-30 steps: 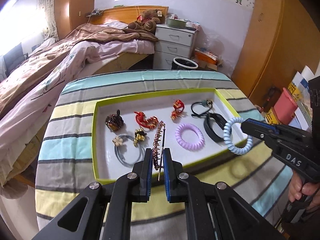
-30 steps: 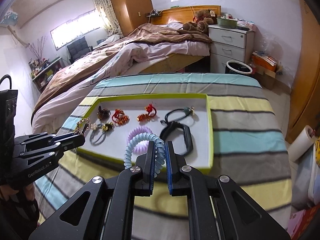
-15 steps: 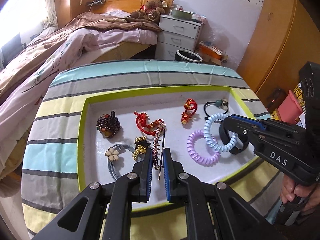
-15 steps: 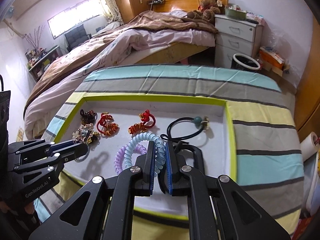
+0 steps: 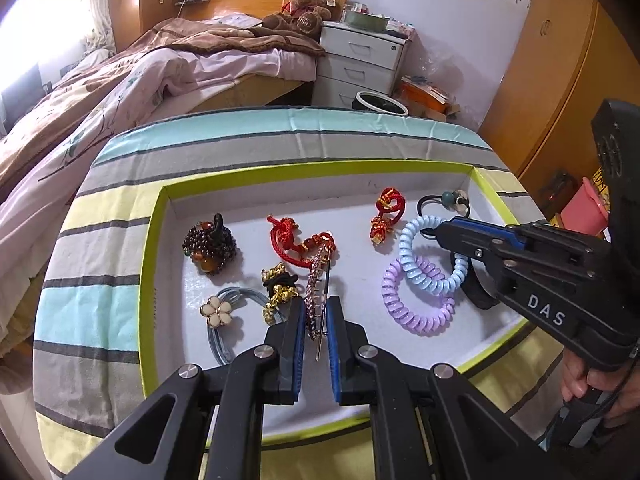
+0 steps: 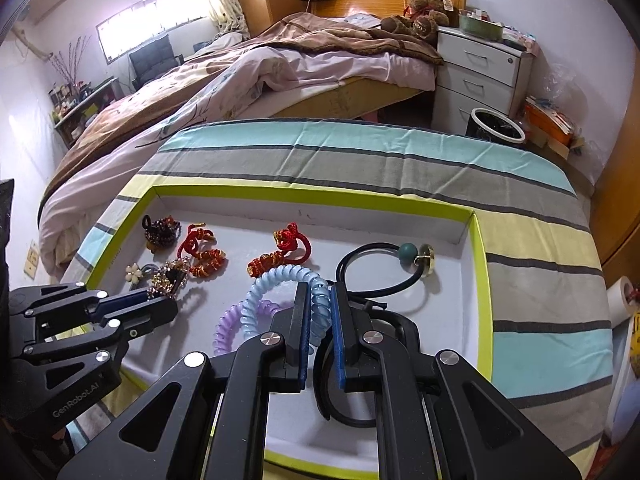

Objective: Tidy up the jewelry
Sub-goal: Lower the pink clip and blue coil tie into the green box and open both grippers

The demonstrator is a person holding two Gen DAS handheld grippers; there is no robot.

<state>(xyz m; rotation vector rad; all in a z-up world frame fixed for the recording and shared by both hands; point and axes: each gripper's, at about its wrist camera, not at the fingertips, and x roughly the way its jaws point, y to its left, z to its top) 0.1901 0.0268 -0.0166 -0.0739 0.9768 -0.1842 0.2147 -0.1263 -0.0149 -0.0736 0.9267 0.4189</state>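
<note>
- The left gripper [image 5: 312,320] has its jaws closed on a rhinestone hair clip [image 5: 316,280]; a second ago that clip hung over the near rim of the green-edged tray [image 5: 152,240], and now it sits low over the tray floor, its far tip touching the red knotted cord bracelet [image 5: 298,242] ahead of the jaws
- The right gripper [image 6: 319,320] has its jaws closed on a pale blue spiral hair tie [image 6: 280,280]; a second ago this tie hung outside the tray's near edge, and now it is inside, overlapping the lilac spiral hair tie [image 5: 416,304] just left of the jaws
- In my judgement both pieces are at their drop spots, so release is the step in hand; neither is let go yet
- Ahead of the right jaws lies a black elastic with a teal bead [image 6: 384,264]; a black band [image 6: 352,392] lies beneath them
- The tray rests on the striped desk cloth [image 5: 280,136]
- Readable writing: "DAS" on the right gripper's body in the left wrist view; "GenRobot.AI" on the left gripper's body in the right wrist view
</note>
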